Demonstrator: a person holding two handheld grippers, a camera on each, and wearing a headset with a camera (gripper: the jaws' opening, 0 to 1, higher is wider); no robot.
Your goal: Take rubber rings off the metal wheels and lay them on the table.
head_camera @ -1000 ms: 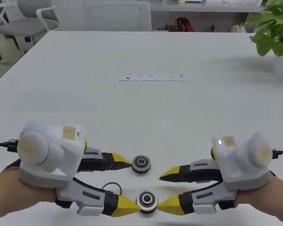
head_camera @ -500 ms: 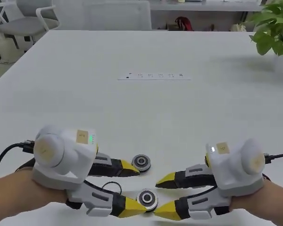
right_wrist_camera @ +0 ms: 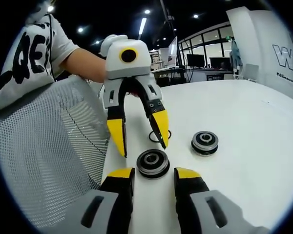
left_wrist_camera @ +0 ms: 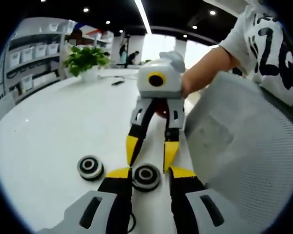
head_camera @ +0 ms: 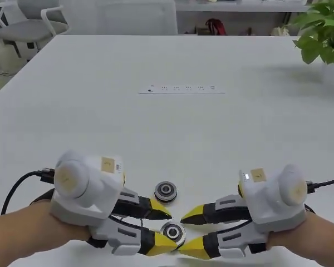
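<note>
White table (head_camera: 211, 128) is carrying all the work near its front edge. Left gripper (head_camera: 170, 230) and right gripper (head_camera: 182, 235) are facing each other tip to tip, both with jaws spread open and gripping nothing. Near wheel (head_camera: 172, 232) is lying flat between the four yellow tips, which are crowding it from both sides. Second wheel (head_camera: 165, 191) is sitting just beyond it, clear of the jaws. A thin black ring (right_wrist_camera: 166, 134) is lying on the table under the left gripper.
</note>
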